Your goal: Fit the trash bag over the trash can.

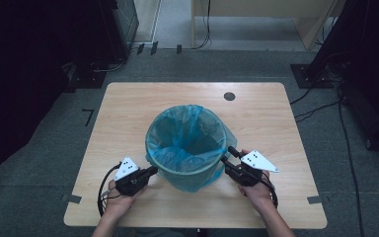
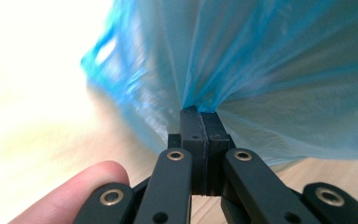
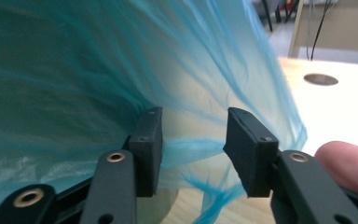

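Left hand-held gripper [image 2: 200, 116] pinches unlabelled blue bag [image 2: 284, 70]; right hand-held gripper [image 3: 193, 135] parted

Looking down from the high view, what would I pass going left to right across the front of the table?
Left tongs pinching the blue bag → bin lined with the blue bag → right tongs, at the bag's other side.

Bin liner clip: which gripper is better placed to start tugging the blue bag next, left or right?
Left. The left gripper is already shut on a pinch of the blue bag. The right gripper has its jaws apart, with film between them but not clamped, so it probably must close first.
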### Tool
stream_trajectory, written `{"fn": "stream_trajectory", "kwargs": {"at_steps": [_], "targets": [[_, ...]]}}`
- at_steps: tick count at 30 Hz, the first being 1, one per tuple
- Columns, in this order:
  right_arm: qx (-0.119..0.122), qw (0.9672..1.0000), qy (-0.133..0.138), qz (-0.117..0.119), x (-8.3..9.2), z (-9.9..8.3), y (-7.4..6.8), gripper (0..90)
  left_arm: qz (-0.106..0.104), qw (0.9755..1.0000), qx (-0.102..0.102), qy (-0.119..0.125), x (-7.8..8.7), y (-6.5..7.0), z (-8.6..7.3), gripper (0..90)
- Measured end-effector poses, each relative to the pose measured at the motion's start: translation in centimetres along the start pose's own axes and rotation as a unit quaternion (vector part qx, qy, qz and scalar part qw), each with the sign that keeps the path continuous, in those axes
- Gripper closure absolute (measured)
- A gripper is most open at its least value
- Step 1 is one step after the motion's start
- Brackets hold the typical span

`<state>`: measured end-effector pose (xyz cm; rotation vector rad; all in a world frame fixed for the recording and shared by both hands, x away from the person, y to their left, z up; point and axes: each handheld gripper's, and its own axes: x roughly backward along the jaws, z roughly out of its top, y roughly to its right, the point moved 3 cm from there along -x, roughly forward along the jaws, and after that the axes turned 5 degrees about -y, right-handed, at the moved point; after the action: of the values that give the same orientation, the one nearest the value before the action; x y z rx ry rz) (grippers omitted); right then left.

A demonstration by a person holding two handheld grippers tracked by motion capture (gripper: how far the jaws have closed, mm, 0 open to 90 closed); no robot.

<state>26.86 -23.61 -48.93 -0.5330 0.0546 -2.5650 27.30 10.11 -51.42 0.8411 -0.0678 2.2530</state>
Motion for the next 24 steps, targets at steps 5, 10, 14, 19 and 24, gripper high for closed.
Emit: {"fn": "stream_trajectory", "kwargs": {"at_steps": [5,10,14,19,24], "targets": [[0.006,0.9995,-0.031,-0.010,-0.6,-0.7,0.1,76.0,0.044,0.9980,0.034,-0.029,-0.6,-0.9,-0.5,90.0],[0.014,0.9972,-0.068,-0.028,-1.2,-1.4,0.4,87.5,0.081,0.9946,0.047,-0.045,-0.7,-1.7,-0.9,90.0],[0.010,0.9978,-0.066,0.003,-0.9,-1.5,0.7,77.5,0.086,0.9938,0.059,-0.040,-0.6,-2.2,-1.1,89.0],[0.031,0.9970,-0.033,0.063,0.5,-0.8,0.4,62.8,0.064,0.9946,0.080,0.015,0.0,-2.6,-0.7,60.5],[0.035,0.9962,-0.009,0.080,1.2,-0.4,0.5,56.5,0.022,0.9937,0.078,0.077,1.1,-2.4,0.0,39.2]]}}
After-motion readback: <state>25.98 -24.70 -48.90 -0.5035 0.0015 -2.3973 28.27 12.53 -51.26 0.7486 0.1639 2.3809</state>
